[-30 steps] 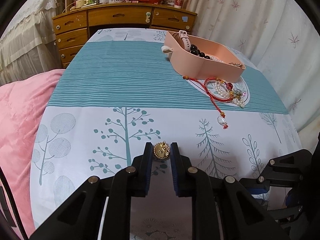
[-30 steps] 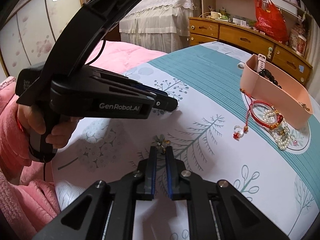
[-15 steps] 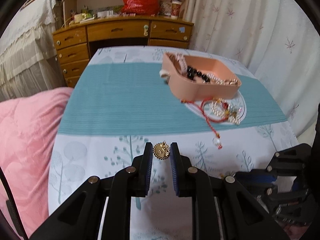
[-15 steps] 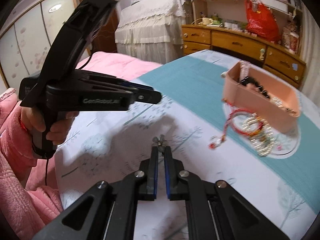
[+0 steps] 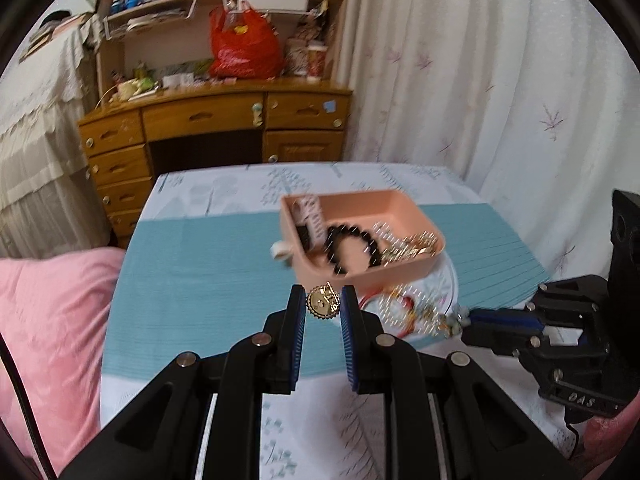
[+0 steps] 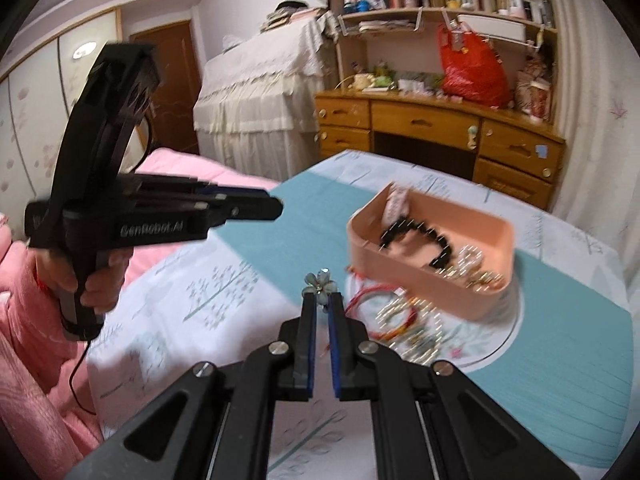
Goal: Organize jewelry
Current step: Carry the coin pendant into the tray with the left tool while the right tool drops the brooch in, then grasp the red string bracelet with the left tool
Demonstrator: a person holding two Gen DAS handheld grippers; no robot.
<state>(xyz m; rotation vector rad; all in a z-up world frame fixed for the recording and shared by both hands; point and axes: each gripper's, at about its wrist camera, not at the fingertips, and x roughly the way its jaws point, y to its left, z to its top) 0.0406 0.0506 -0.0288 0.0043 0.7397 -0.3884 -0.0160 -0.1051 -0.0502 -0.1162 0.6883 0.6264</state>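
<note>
My left gripper [image 5: 322, 306] is shut on a round gold brooch [image 5: 322, 303], lifted above the table just short of the pink tray [image 5: 404, 204]. The tray holds a black bead bracelet [image 5: 348, 246], a watch strap and gold pieces. A small grey-green flower brooch [image 6: 319, 282] sticks up from my right gripper [image 6: 322, 300], which is shut on it, left of the same pink tray [image 6: 404, 288]. Red cord bracelets and pearls [image 6: 400, 318] lie on the cloth in front of the tray. The left gripper's body [image 6: 160, 212] shows at the left of the right wrist view, held by a hand.
The table carries a white and teal tree-print cloth [image 5: 208, 264]. A pink quilt [image 5: 44, 320] lies at its left edge. A wooden desk with drawers [image 5: 216, 128], a red bag [image 5: 244, 48] and curtains [image 5: 480, 80] stand behind the table.
Both grippers have risen off the cloth with their brooches and moved toward the pink tray, which now looks nearer and is seen more from above.
</note>
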